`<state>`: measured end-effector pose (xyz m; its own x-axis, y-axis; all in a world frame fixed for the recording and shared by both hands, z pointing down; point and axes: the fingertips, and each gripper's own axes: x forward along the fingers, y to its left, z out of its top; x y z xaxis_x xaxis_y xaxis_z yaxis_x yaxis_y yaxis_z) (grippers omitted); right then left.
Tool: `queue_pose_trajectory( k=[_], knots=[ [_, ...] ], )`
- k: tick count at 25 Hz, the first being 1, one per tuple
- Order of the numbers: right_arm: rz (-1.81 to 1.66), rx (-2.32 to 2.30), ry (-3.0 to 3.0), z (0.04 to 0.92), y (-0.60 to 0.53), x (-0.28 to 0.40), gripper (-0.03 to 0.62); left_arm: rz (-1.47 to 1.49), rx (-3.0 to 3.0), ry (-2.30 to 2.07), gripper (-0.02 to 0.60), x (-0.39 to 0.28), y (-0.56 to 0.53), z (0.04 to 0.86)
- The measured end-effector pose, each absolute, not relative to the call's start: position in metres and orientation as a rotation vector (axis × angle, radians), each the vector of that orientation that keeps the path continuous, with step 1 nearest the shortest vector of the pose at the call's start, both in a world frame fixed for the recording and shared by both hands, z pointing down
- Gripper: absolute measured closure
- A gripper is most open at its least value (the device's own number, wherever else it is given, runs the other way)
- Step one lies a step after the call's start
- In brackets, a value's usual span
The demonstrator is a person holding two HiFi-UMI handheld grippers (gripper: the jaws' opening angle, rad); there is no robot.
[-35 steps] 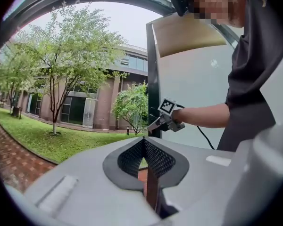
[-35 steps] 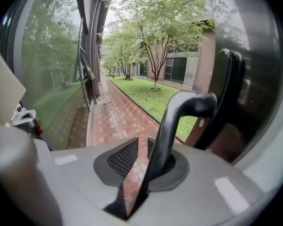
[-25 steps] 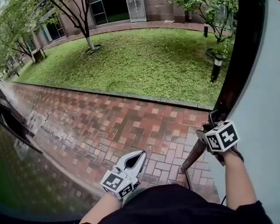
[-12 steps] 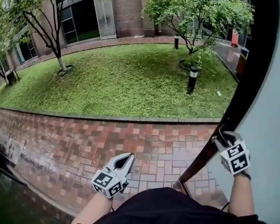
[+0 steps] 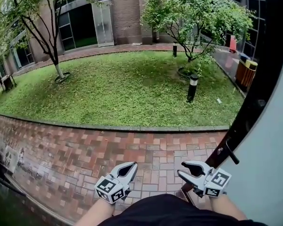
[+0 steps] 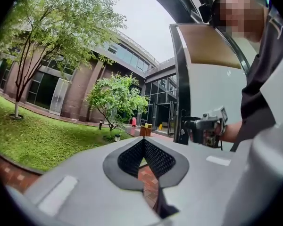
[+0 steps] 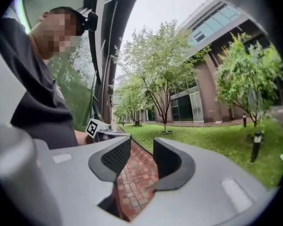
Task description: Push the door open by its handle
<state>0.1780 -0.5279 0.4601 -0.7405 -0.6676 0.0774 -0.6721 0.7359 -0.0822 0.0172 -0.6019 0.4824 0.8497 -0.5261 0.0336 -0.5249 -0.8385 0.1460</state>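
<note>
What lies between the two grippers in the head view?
Only bare brick paving lies between the left gripper and the right gripper; the head view shows nothing else there.

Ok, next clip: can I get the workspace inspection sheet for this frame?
Surface: brick paving, looks wet.
Job's things: door at right, standing open; handle with nothing on it.
Clutter: nothing seen.
Grippers: left gripper shut, empty; right gripper open, empty, apart from the handle.
Cables: nothing seen.
Surroundings: lawn, trees, bollard light, brick building.
</note>
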Motion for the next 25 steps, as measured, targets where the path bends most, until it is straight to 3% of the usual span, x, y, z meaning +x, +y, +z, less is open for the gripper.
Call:
queue_pose_trajectory(
  k=[7,16,25],
  knots=[
    [0.490,1.094,-2.807,0.556,-0.571,0.160,0.452,0.012,2.799,-0.840,0.581,0.005,-0.610,0.511],
    [0.575,1.140,-2.794,0.563,-0.585,0.178,0.592,0.026,2.766,-0.877,0.581,0.002,-0.613,0.521],
    [0.512,1.089,-2.771,0.565,-0.587,0.173,0.594,0.024,2.770,-0.875,0.581,0.006,-0.614,0.521]
  ],
)
